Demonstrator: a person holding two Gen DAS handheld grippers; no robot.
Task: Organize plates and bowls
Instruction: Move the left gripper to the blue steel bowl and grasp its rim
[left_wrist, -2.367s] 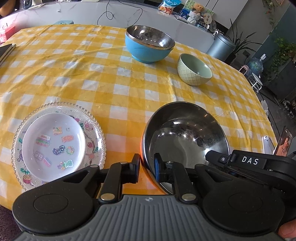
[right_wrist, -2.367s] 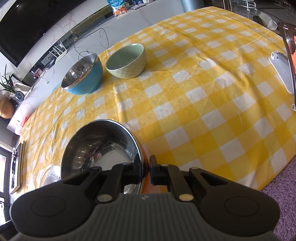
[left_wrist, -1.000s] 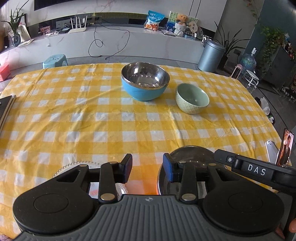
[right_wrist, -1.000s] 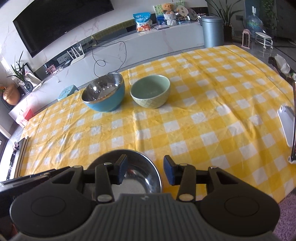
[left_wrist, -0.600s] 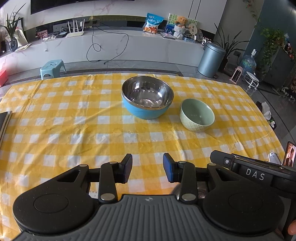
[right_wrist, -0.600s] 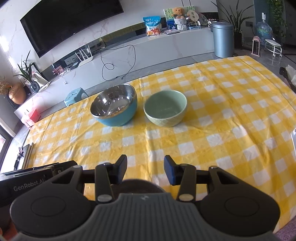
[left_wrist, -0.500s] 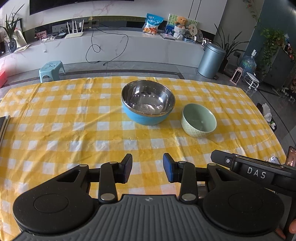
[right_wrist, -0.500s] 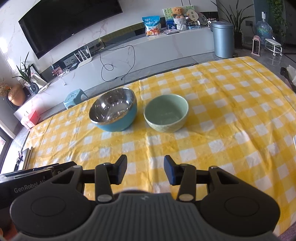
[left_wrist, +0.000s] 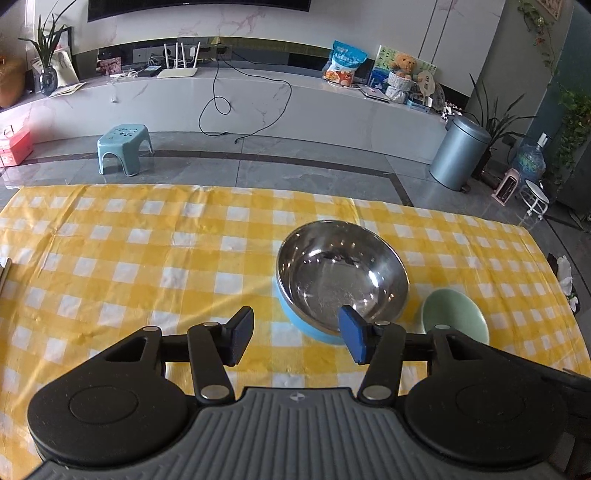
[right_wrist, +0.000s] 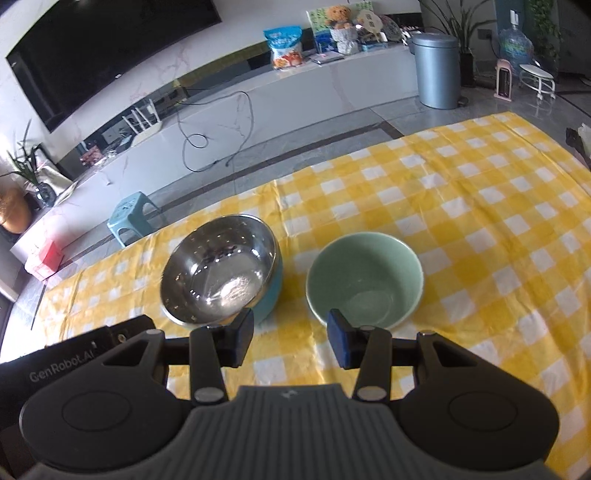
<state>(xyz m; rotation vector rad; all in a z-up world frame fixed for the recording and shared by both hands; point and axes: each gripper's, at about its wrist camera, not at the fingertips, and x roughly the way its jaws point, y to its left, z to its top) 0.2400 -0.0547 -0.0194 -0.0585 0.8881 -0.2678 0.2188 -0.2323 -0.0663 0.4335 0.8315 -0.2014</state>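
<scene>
Two bowls sit side by side toward the far edge of the table (left_wrist: 110, 258), on its yellow checked cloth: a steel bowl (left_wrist: 341, 273) with a blue outside, and a smaller green bowl (right_wrist: 364, 278) just beside it toward the right edge, close but apparently not touching. Both stand upright, mouths up, empty.

Each gripper is lined up with a different bowl. The left gripper (left_wrist: 297, 334) points down and forward at the near-left side of the steel bowl; its right pad overlaps the bowl's near rim in the left wrist view, while its left pad hangs over bare cloth. Its jaws are opening, and nothing is between them. The right gripper (right_wrist: 291, 338) aims into the gap between the two bowls, its right pad lying just in front of the green bowl's near rim and its left pad just before the steel bowl's. Its jaws stand about half apart and hold nothing.

Being round, neither bowl has a long axis to match; what counts is which rim each pair of jaws straddles. The left gripper is the nearer to the steel bowl, the right one to the green bowl. A short forward reach would likely put a near wall between the pads, though the right gripper would need to shift slightly rightward first.
</scene>
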